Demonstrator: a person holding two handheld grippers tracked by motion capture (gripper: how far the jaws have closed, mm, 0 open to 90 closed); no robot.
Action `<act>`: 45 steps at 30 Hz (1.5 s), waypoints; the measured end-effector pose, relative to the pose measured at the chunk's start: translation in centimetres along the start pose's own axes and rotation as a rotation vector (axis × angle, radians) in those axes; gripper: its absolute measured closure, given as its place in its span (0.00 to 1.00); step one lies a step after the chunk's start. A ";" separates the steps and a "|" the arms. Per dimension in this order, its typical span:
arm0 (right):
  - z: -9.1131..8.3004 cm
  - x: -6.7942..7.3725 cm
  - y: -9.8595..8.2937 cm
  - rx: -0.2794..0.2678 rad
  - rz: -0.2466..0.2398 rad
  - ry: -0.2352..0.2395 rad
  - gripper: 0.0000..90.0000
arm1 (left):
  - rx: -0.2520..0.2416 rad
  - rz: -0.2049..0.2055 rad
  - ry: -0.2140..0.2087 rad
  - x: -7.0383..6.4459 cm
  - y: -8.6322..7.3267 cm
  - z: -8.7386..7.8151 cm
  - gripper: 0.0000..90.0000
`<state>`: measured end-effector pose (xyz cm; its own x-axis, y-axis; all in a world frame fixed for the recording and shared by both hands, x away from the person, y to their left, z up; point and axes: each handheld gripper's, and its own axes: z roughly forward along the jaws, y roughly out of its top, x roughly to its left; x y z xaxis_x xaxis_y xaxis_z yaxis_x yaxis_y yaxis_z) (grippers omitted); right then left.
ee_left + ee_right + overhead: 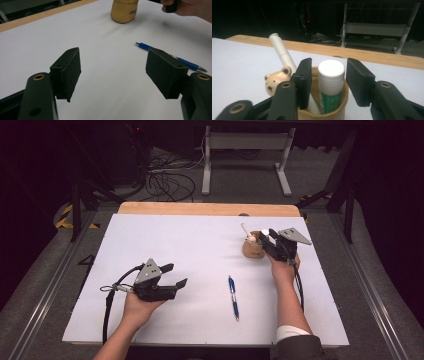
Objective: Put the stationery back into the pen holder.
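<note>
**Glue stick in the cup, blue pen left on the table**

The job looks like putting things into the little tan cup (pixel 253 249). Part of it seems done. A glue stick (pixel 331 86) with a white cap and green label stands in the cup. A white pen (pixel 282 53) is in there too, next to a small bear head (pixel 276 80) on the cup's side.

The right gripper (pixel 329 82) is at the cup, near the far right of the white table (pixel 200 245). Its jaws sit on either side of the glue stick. There are gaps between the pads and the cap, so it does not seem to be squeezing it. From this angle I cannot be fully sure it has let go.

The glue stick stands straight up, cap on top. The white pen leans, with its top tilted up and to the left in the right gripper view.

One thing is left, I think: the blue pen (pixel 233 297). It lies flat on the table, between the two hands and nearer the person than the cup. Its long side runs from the person toward the far edge, tilted only a little.

The left gripper (pixel 175 276) rests low on the table's left side. Its jaws are wide apart and hold nothing. The blue pen lies just beyond its right jaw in the left gripper view.
</note>
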<state>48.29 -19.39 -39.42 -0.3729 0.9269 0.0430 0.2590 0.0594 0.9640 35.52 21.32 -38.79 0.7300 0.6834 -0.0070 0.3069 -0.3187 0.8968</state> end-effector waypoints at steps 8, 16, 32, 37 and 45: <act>-2.1 0.8 -0.6 -0.015 -0.044 0.020 0.56 | 0.002 0.006 0.008 0.1 0.0 0.0 0.32; -4.0 2.2 -0.5 -0.013 -0.061 0.097 0.49 | 0.003 0.014 0.021 0.2 -0.1 -0.2 0.31; -7.6 3.9 -1.0 -0.023 -0.093 0.188 0.42 | -0.006 0.007 0.048 0.8 -0.2 -0.9 0.30; -8.3 4.8 -1.1 -0.003 -0.102 0.155 0.42 | -0.012 0.006 0.050 0.9 -0.2 -1.0 0.30; -8.9 5.7 -1.8 0.002 -0.056 0.106 0.43 | -0.015 0.007 0.057 1.0 -0.2 -1.2 0.30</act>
<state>37.81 -17.52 -38.55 -0.4786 0.8779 0.0166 0.2373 0.1111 0.9651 35.43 22.85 -38.45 0.6956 0.7180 0.0242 0.2923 -0.3136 0.9035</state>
